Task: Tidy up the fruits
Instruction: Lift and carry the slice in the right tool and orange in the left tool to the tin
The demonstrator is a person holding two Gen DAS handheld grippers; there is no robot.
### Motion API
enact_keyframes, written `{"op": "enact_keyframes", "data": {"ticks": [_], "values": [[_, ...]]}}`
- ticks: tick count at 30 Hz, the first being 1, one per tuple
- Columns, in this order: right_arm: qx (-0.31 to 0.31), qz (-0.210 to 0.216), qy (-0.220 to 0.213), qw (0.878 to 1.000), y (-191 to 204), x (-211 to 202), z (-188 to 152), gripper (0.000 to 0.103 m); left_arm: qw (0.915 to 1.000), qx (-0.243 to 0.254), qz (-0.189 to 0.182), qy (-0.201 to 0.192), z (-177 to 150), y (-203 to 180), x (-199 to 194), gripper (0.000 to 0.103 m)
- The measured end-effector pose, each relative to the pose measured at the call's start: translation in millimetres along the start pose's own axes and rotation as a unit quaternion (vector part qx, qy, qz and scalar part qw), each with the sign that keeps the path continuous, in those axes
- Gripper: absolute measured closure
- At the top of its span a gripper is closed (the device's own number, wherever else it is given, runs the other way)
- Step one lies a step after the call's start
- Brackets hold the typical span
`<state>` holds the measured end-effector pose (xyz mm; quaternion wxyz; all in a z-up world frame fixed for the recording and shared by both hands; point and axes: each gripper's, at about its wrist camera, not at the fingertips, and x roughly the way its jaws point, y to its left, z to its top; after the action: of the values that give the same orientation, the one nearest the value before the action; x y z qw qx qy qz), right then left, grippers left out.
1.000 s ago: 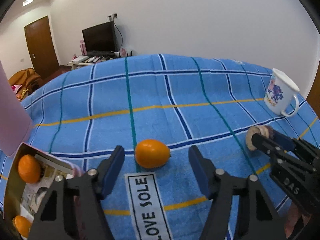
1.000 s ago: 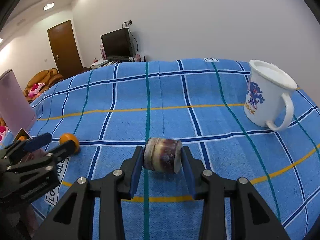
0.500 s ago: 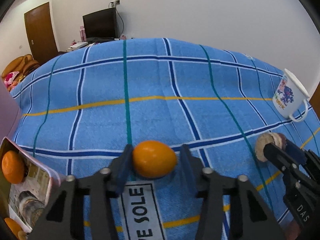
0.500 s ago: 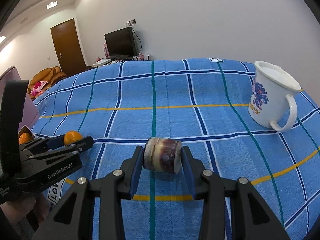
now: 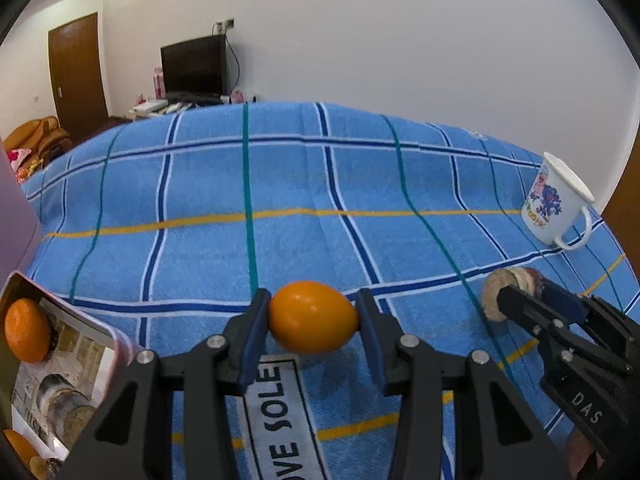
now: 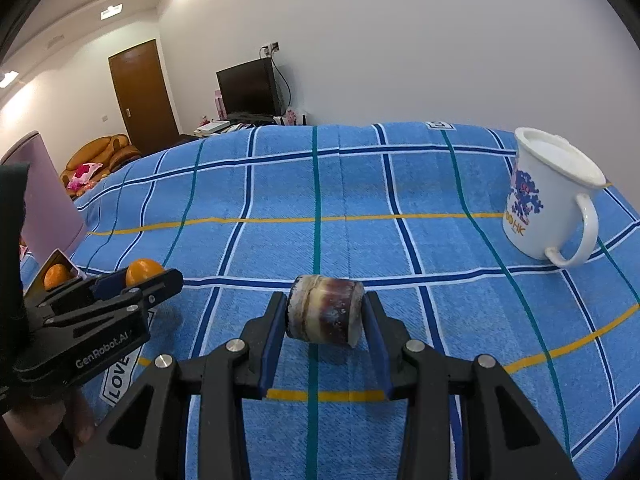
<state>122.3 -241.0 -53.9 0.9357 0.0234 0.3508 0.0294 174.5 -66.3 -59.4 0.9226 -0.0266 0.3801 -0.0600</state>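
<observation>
My left gripper (image 5: 313, 326) is shut on an orange kumquat (image 5: 312, 322) and holds it just above the blue checked cloth (image 5: 280, 184). It shows from the side in the right wrist view (image 6: 146, 276). My right gripper (image 6: 325, 312) is shut on a short brown sugarcane piece (image 6: 326, 310), also seen in the left wrist view (image 5: 508, 294). An open box (image 5: 60, 364) at the lower left holds an orange (image 5: 26, 336) and another cane piece (image 5: 60, 404).
A white mug (image 6: 550, 208) with a blue print stands on the cloth at the right. A pink box lid (image 6: 48, 200) stands up at the left. A TV (image 6: 250, 88) and a door (image 6: 144, 92) are far behind.
My left gripper closed on the kumquat and lifted it slightly off the cloth. My right gripper stayed shut on the cane piece, hardly moving.
</observation>
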Motion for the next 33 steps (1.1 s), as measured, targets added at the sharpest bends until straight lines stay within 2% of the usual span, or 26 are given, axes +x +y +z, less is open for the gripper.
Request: {"op": "enact_keyframes", "data": {"ticks": [11, 33], "values": [[-0.009, 0.008, -0.024, 1.000, 3.4, -10.7, -2.1, 0.063, 0.9991, 0.018, 0.008, -0.039, 1.1, -5.5, -15.5, 0.058], [-0.016, 0.010, -0.064, 0.998, 4.5, -26.6, -4.6, 0.063, 0.9956, 0.018, 0.018, -0.090, -1.6, -7.8, -30.3, 0.058]]}}
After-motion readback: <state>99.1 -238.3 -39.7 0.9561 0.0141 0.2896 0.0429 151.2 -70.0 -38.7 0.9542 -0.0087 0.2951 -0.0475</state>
